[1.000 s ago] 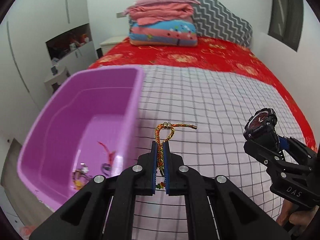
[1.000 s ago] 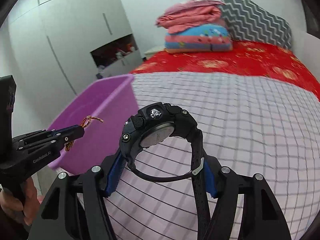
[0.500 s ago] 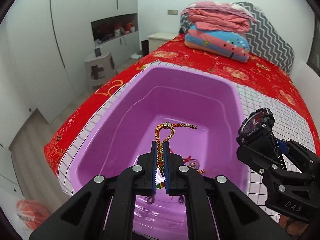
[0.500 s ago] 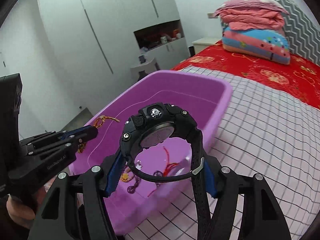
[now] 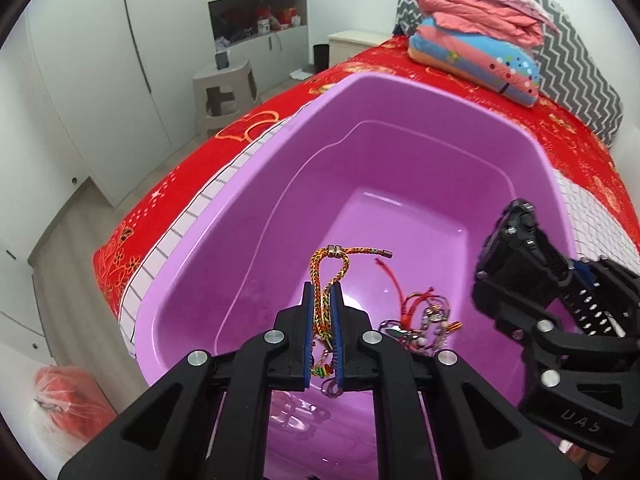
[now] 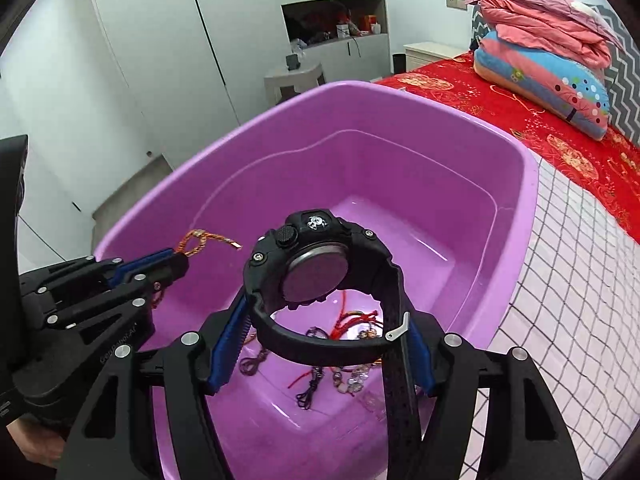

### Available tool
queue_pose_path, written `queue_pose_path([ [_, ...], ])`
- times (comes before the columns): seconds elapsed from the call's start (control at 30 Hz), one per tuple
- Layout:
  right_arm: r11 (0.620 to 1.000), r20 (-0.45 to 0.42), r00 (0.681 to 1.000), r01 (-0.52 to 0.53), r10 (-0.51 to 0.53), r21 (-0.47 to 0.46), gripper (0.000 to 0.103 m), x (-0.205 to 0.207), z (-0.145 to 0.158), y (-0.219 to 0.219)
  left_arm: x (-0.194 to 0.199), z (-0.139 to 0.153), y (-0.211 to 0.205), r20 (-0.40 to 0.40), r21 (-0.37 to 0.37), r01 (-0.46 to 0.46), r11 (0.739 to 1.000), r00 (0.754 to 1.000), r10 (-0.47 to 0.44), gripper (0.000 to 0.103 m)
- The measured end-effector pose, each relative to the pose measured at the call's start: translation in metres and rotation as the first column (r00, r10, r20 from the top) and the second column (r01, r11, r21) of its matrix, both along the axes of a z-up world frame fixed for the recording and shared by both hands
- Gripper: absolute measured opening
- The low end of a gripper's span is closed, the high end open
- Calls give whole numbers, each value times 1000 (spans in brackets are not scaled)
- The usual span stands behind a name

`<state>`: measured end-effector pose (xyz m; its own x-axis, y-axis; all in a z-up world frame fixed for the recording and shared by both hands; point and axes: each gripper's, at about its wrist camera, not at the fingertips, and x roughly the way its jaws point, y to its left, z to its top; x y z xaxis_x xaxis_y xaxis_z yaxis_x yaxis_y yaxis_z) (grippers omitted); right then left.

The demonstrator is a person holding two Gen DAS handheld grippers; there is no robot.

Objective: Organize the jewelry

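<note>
White wardrobe doors (image 5: 100, 92) fill the wall from nine to eleven o'clock, with a cluttered open niche (image 5: 260, 12) at twelve and a grey plastic stool (image 5: 226, 88) below it. A bed (image 5: 176, 184) in red patterned cover runs toward two o'clock, where folded quilts (image 5: 476, 40) lean on a grey zigzag pillow (image 5: 576, 76). Pale wood floor (image 5: 68, 264) lies at eight o'clock.

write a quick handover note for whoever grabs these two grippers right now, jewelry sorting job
Left gripper: pinching the braided bracelet, held over the purple tub.
Right gripper: clamped across the black watch, also above the tub.
Done: several bracelets and bead strings already lie on the tub floor.
Left: release both pieces into the tub. The checked bedcover in view shows no more jewelry; the rest is out of sight.
</note>
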<state>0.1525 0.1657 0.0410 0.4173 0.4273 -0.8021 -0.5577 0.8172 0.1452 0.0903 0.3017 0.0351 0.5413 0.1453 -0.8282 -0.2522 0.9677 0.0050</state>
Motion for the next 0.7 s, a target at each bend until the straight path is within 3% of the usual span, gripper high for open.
queue_pose_path([
  [0.07, 1000, -3, 1000, 11, -11, -1, 66, 2, 2, -2, -1, 0, 2, -3, 1, -4, 1000, 1000, 4, 15],
  [0.13, 999, -16, 999, 30, -30, 11, 67, 0, 8, -7, -3, 2, 2, -2, 28, -18, 999, 1000, 18, 41],
  [0.17, 999, -12, 999, 44, -44, 11, 67, 1, 11, -10, -5, 6, 4, 12, 37, -30, 999, 999, 30, 62],
  [0.2, 999, -6, 999, 51, -51, 12, 67, 0, 14, -12, -8, 11, 5, 32, 43, -41, 998, 999, 39, 75],
  [0.4, 996, 35, 996, 88, -88, 13, 67, -12, 27, -28, -15, 27, 7, 50, 42, -78, 996, 996, 76, 94],
  [0.7, 994, 27, 994, 108, -109, 7, 67, -31, 26, -41, -22, 34, 4, 16, 16, -109, 994, 994, 109, 96],
])
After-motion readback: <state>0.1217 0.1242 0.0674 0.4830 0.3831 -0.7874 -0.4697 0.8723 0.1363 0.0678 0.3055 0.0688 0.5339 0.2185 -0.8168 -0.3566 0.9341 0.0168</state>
